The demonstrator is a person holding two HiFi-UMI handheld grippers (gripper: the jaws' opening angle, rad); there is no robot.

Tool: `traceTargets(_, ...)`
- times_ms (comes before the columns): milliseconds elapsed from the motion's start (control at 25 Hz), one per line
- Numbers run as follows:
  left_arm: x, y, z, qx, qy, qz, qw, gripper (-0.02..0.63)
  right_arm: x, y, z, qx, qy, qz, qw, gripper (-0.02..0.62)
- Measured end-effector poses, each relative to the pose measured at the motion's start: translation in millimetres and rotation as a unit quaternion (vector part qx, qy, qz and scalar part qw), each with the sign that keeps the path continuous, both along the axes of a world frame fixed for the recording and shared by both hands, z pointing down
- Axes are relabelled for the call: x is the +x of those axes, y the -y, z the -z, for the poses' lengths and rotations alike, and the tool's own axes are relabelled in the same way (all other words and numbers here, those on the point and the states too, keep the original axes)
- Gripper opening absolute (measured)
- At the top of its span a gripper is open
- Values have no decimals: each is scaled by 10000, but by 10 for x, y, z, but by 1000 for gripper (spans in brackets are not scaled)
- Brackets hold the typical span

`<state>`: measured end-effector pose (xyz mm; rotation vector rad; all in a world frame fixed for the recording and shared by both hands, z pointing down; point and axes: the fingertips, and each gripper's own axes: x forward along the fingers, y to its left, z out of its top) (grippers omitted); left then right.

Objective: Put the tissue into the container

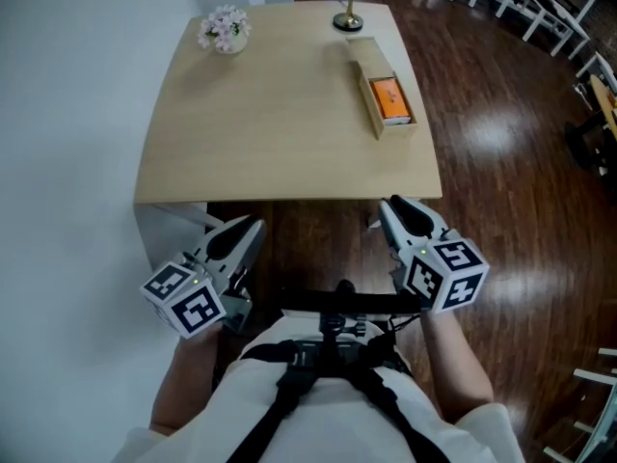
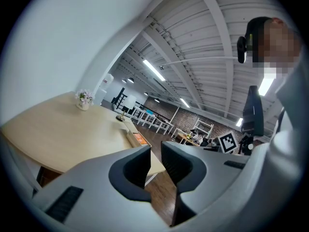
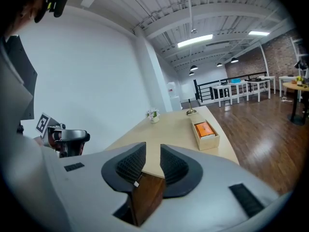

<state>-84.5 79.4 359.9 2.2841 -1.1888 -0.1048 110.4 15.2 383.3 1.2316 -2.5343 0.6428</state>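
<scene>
Tissue packet, flat and orange, lies inside the container at its near end. The container is a long, open-topped wooden box, set lengthways along the right side of the pale wooden table. Just beyond the box's far end stands a table lamp with a brass foot and a white shade. At the far left corner sits a small pot of pink and white flowers, well apart from the box.

Both tools are held low in front of the person, off the near edge of the table and over the dark wooden floor — well short of the container. The left gripper has its dark, ribbed pads a narrow gap apart, with nothing between them; only the table edge and floor show through. The right gripper stands the same way — a slim gap, pads not meeting, and nothing held. Its nose points toward the table's right half, where the box lies.
</scene>
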Motion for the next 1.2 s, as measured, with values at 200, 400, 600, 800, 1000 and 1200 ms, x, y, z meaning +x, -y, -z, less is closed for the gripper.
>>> traceTargets(200,-27,-26,4,15,-2,31,10000,67,-64,-4,4,8,-6,65,10000,47)
traceTargets(400,-49,-31,-11,1,-6,53,10000,67,-112,5,-5,-11,-36,125,9999,11)
traceTargets(600,-27,-28,-26,-10,-10,28,10000,67,-141,27,-18,-12,-61,164,9998,0)
traceTargets(800,-27,-29,-17,-22,-8,26,10000,67,-164,27,-18,1,-157,214,9996,0)
traceTargets(1000,3,-13,-15,-21,-5,3,10000,67,-162,38,-27,-28,-204,230,9995,0)
traceTargets(1200,18,20,-36,-29,-6,-27,10000,67,-162,59,-45,-45,-253,234,9994,0)
